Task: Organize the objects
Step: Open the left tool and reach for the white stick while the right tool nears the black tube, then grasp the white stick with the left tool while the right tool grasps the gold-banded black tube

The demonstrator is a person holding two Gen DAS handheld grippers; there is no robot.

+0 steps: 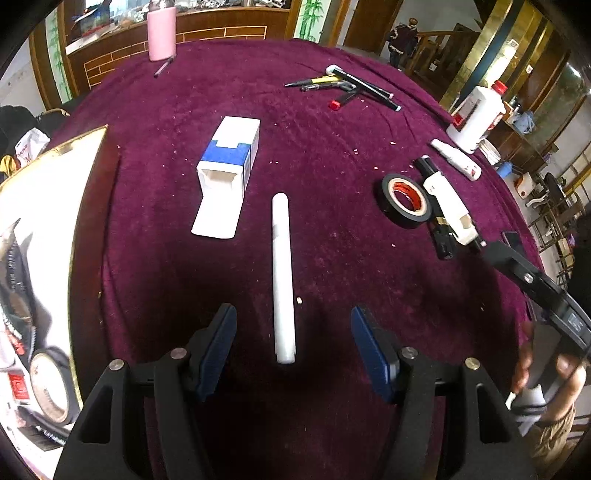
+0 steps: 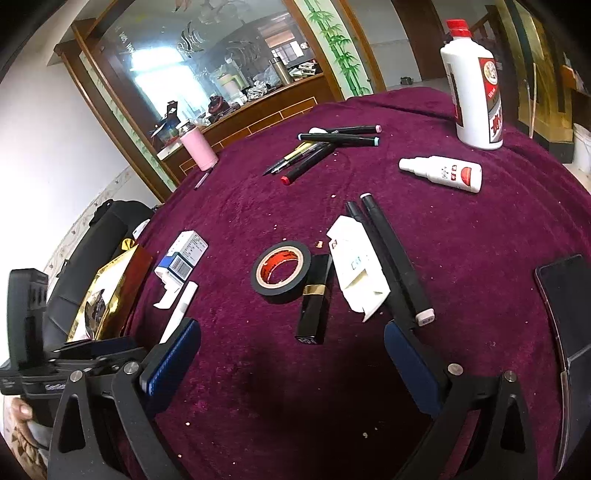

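A long white tube lies on the purple cloth, its near end between the blue pads of my left gripper, which stands open above it without touching. Left of the tube is a white and blue carton with its flap open. In the right wrist view my right gripper is open and empty over bare cloth. Ahead of it lie a black lipstick case, a black tape roll, a small white box and two black markers. The white tube and carton lie at its left.
A gold-edged box holding items sits at the left. Several pens lie at the far side, with a pink flask, a white bottle and a small spray bottle. A dark phone lies at the right edge.
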